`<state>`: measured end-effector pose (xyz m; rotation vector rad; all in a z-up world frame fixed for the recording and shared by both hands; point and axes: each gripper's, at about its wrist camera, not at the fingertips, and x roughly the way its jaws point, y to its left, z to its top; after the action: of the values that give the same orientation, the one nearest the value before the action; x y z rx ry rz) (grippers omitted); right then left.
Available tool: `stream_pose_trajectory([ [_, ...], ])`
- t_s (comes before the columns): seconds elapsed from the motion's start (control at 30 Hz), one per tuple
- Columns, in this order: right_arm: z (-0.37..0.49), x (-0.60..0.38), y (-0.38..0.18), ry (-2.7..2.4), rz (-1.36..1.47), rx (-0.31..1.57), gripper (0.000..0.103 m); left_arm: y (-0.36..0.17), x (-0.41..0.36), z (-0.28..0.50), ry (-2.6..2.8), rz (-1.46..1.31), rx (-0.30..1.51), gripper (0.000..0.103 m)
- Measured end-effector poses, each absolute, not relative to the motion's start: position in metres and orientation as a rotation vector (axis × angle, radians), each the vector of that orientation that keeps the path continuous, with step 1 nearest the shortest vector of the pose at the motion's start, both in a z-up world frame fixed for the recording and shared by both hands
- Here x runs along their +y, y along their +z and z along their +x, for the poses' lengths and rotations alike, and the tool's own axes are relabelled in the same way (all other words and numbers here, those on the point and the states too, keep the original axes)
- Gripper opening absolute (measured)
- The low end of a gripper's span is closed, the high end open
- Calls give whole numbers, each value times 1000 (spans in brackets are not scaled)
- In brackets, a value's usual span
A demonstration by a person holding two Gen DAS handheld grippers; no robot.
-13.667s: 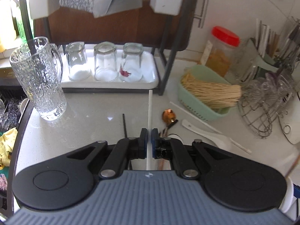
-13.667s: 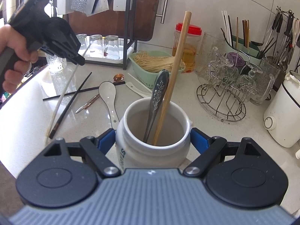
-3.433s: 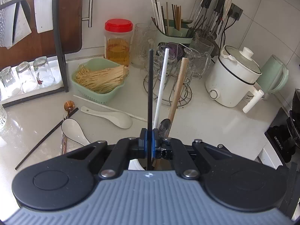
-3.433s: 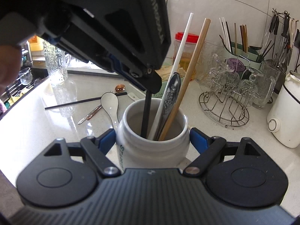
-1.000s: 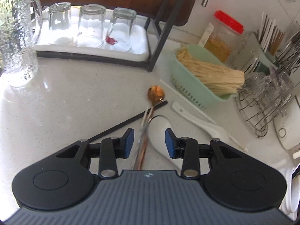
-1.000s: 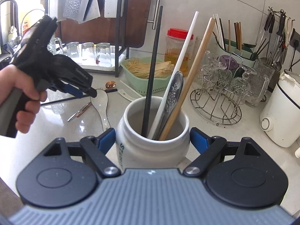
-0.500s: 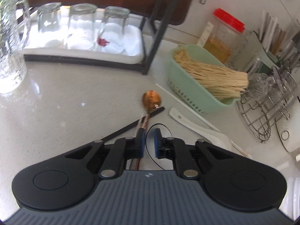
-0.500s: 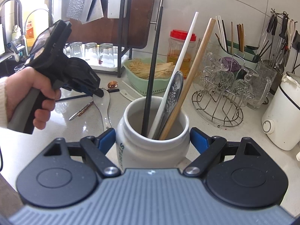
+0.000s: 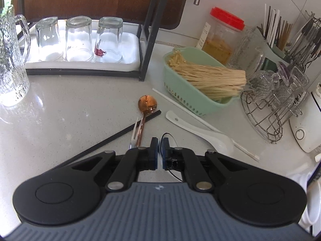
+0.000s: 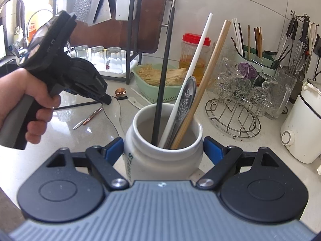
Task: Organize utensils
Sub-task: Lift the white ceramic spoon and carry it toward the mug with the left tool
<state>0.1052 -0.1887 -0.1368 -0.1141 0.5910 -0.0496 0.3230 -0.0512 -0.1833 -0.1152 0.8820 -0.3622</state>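
The right gripper (image 10: 163, 150) clamps the white ceramic jar (image 10: 160, 160) on the counter (image 9: 60, 110); the jar holds 1 black chopstick (image 10: 163, 80), 1 white chopstick (image 10: 192, 70), 1 wooden chopstick (image 10: 206, 80) and 1 silver spoon (image 10: 185, 102). The left gripper (image 9: 160, 150) is clenched on the rim of a white soup spoon (image 10: 114, 110) lying beside the copper spoon (image 9: 147, 103). Judged step: lift and carry it to the jar. Keep the pinch firm, raise it clear of the neighbouring black chopstick (image 9: 120, 134), then lower it handle-first while the jar stays braced.
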Motion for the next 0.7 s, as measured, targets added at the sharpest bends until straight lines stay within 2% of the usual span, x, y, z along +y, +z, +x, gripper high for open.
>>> stream_pose_trajectory([
  [0.7, 110, -183, -139, -99, -102, 573, 89, -84, -54, 269, -444, -25, 713, 5],
])
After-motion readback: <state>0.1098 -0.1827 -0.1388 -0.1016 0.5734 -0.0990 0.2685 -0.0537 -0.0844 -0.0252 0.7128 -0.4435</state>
